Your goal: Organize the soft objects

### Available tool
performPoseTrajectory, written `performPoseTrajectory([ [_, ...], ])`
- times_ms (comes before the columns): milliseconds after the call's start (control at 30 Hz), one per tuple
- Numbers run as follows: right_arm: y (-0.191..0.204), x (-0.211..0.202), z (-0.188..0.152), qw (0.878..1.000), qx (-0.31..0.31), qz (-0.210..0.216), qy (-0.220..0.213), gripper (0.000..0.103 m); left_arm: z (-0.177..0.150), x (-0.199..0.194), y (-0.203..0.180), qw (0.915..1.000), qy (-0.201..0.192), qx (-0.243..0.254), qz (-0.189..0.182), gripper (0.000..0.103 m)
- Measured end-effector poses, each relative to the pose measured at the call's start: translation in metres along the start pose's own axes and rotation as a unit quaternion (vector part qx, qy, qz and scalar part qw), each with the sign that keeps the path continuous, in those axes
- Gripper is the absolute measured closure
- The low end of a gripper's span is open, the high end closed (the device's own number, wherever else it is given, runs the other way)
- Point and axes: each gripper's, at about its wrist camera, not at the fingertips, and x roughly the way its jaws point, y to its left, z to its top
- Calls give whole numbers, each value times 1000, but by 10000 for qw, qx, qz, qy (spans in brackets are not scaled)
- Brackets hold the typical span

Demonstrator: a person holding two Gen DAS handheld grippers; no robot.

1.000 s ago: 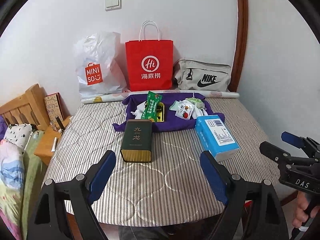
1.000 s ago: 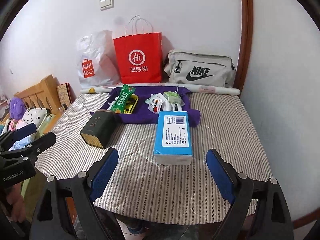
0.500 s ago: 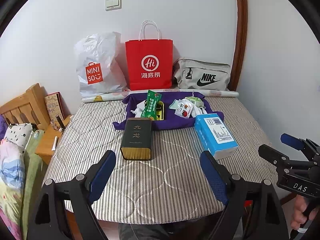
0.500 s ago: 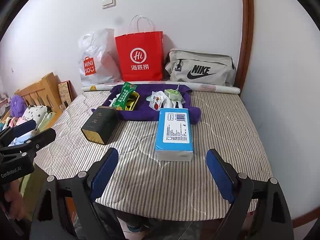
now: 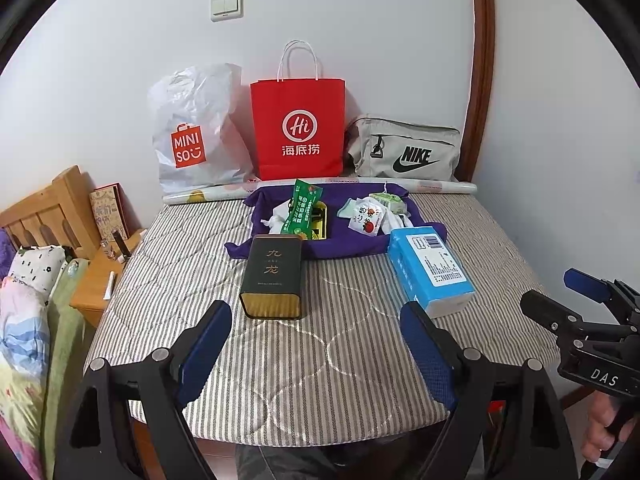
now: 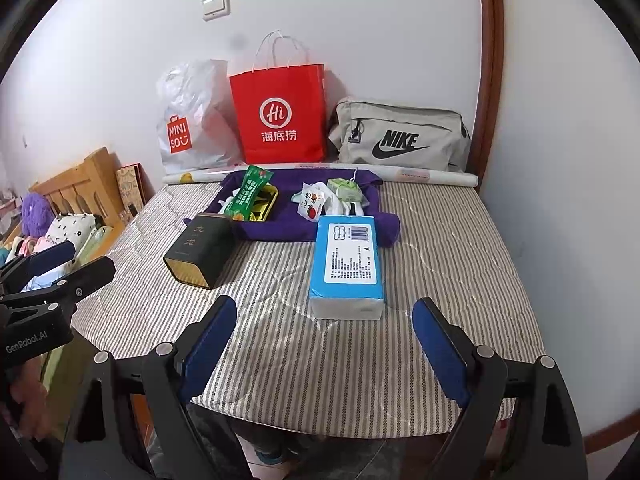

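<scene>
**Both grippers idle over the bed, nothing picked yet**

Compared with a second ago: no real change. Same layout on the striped mattress (image 5: 320,360), same standoff at its near edge. Nothing lifted, nudged or regrouped. Judged from that: sorting not begun, a pause before a first reach.

Left gripper (image 5: 314,320): jaws released, spread wide, nothing between the pads. Aimed down toward the dark tin (image 5: 274,276), lying on its side just ahead, not touching.

Right gripper (image 6: 324,312): jaws likewise released and empty. Lined up with the blue tissue pack (image 6: 346,264), lying flat just ahead of the fingertips, apart from them.

Soft things, where found:
- tissue pack, near right of centre, far end touching the purple cloth (image 5: 344,246)
- purple cloth, spread across the far middle of the mattress, carrying a loose heap
- on the cloth: green snack packet (image 5: 302,208) over a yellow tray, white scraps of fabric beside it, small white pouches (image 5: 366,216) to the right

Along the wall, untouched: white plastic bag (image 5: 192,132), red paper bag (image 5: 298,128), grey sports bag (image 5: 404,148). Likely destinations, though which one for what cannot be told.

Likely first move: tissue pack, nearest to the right jaws; should give under the pads, so a grip across its width
</scene>
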Motion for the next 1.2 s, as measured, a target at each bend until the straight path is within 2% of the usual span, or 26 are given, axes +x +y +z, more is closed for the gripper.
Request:
performPoseTrajectory([
  [1200,2,-3,-1,10000,-54,14,-60,14,-1,-6,3,10000,-15,-64,56,18],
])
